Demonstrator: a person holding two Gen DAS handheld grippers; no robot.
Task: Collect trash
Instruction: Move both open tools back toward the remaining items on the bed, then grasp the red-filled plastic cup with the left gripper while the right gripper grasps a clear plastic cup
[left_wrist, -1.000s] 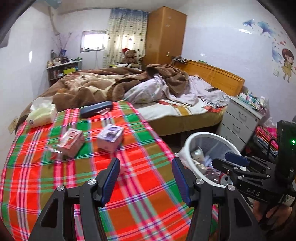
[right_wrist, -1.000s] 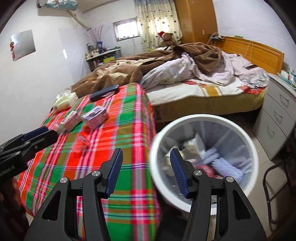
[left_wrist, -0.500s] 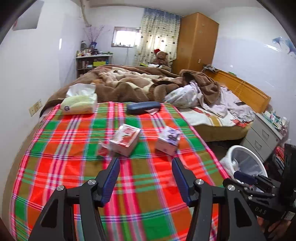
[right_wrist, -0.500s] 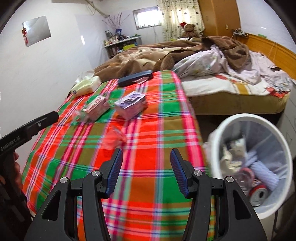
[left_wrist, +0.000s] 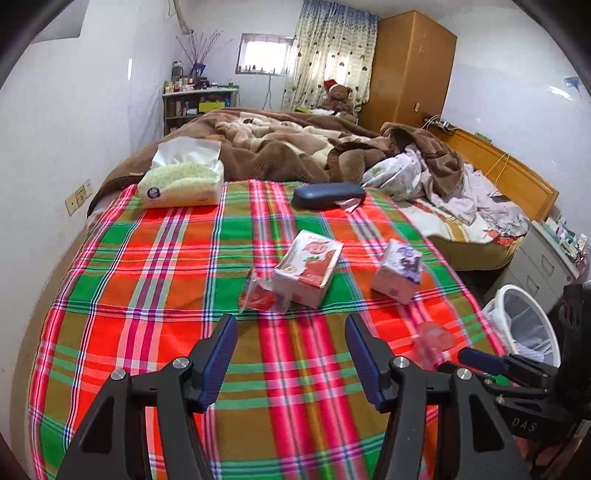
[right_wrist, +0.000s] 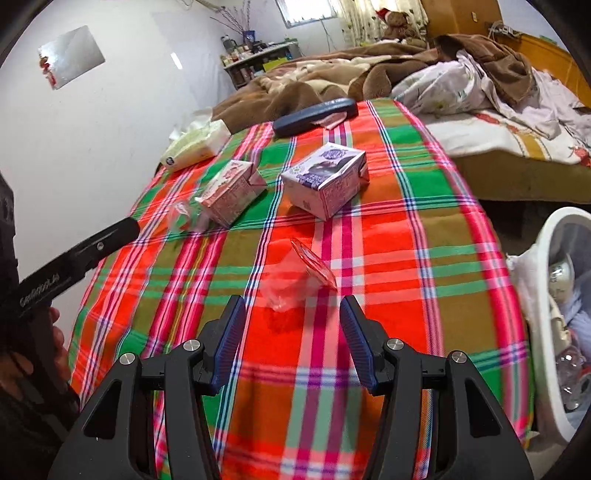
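1. The right claw (right_wrist: 291, 328) stood open and empty; the left claw (left_wrist: 288, 354) was opening, also empty.
2. A clear plastic cup (right_wrist: 295, 277) lay just ahead of the right claw.
3. It looked light, thin, crushable; its rim seemed the best hold.

A: What trash lies on the plaid cloth?

B: A red-and-white carton (left_wrist: 308, 272) lies on its side near the middle, with a crumpled clear wrapper (left_wrist: 263, 295) showing red touching it at its 8 o'clock. A purple-and-white carton (left_wrist: 397, 271), also tipped over, lies apart at the red one's 3 o'clock.

A: Anything else?

B: A clear plastic cup with a red lid (right_wrist: 295, 275) lies on its side at the purple carton's 6 o'clock. The white bin (right_wrist: 546, 295), lined and partly filled, stands off the cloth's edge at 3 o'clock.
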